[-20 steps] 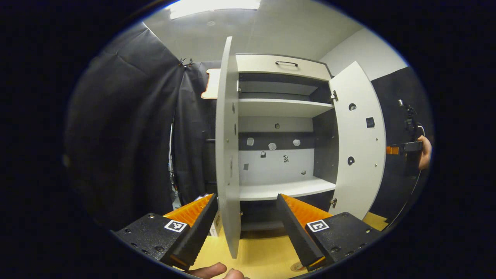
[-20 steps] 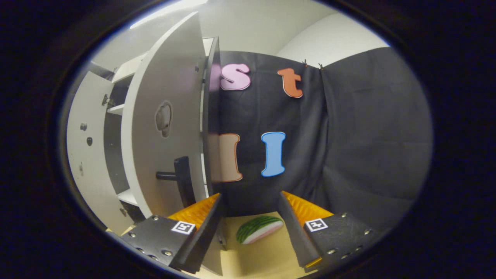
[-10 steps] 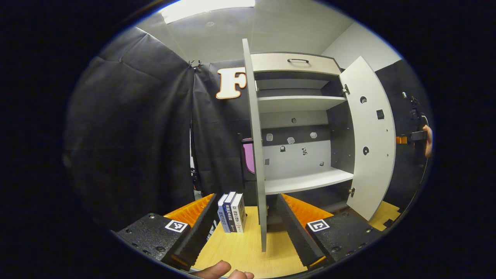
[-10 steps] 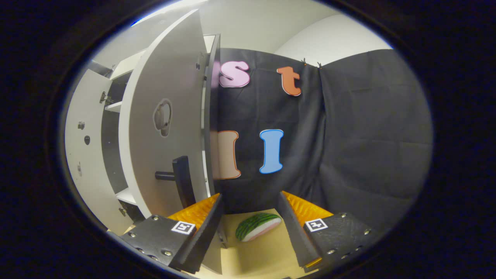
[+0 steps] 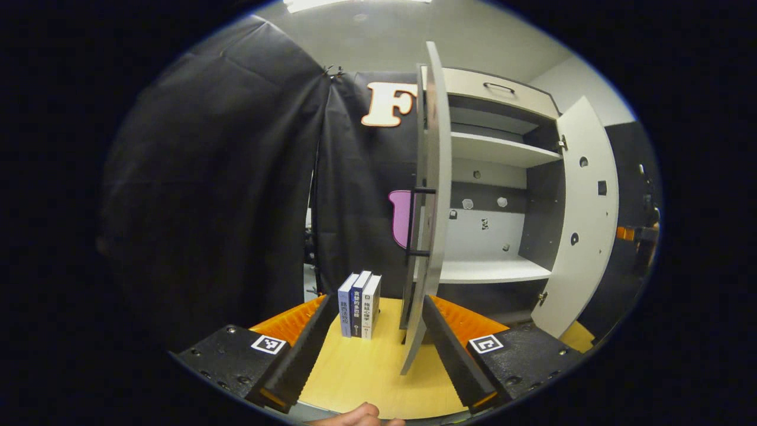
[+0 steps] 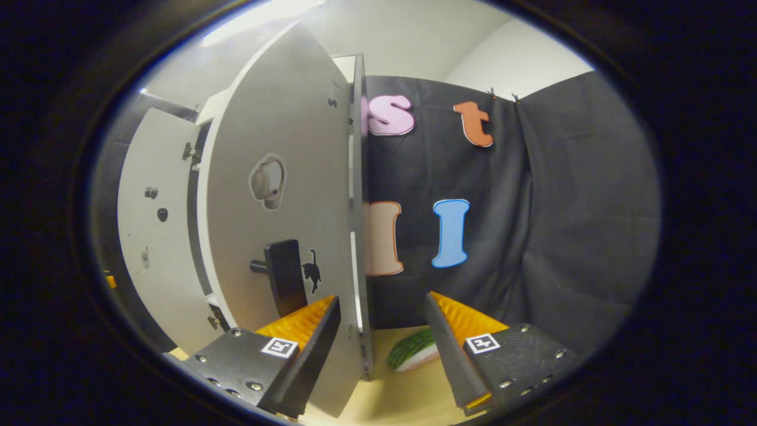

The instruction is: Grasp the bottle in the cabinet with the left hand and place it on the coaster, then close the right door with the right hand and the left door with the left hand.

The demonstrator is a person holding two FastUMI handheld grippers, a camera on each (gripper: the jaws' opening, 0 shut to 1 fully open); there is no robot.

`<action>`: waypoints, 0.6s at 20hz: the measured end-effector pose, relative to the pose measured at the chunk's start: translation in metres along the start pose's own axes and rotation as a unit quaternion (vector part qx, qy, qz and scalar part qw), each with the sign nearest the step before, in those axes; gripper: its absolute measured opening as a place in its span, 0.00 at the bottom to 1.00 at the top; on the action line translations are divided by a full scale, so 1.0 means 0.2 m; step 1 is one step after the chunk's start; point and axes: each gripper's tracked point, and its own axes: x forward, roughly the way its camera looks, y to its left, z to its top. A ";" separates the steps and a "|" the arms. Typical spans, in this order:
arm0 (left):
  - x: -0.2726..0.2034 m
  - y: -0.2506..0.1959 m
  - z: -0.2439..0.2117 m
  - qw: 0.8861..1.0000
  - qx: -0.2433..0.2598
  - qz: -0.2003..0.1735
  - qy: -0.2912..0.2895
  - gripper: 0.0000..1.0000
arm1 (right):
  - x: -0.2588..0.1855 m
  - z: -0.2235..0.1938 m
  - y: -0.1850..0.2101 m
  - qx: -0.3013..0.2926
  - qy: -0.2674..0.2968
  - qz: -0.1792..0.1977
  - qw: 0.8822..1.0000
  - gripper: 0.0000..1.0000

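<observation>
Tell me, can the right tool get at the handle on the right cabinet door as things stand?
Probably yes. The right tool is open, its jaws straddling the right door's edge, and the black handle sits just beyond with nothing between them.

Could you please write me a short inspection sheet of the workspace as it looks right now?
Surface: pale wooden tabletop, bare between the jaws.
Job's things: cabinet shelves hold no bottle; left door open, edge-on; right door open. Bottle and coaster: nothing seen.
Clutter: three upright books beside the left door; watermelon slice on the table.
Grippers: left gripper open, holding nothing; right gripper open, the right door's edge between its jaws, contact unclear.
Cables: nothing seen.
Surroundings: black cloth wall, white ceiling.
</observation>
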 end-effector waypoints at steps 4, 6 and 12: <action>-0.01 0.11 0.03 1.000 0.014 0.023 -0.007 0.97 | 0.02 0.00 0.10 0.005 -0.008 0.021 1.000 0.88; -0.01 0.13 0.06 0.999 0.031 0.027 -0.017 0.96 | 0.04 0.02 0.08 0.016 -0.018 0.007 1.000 0.88; 0.00 0.18 0.06 0.999 0.025 0.038 -0.012 0.96 | 0.09 0.03 0.09 0.053 -0.012 0.000 0.999 0.89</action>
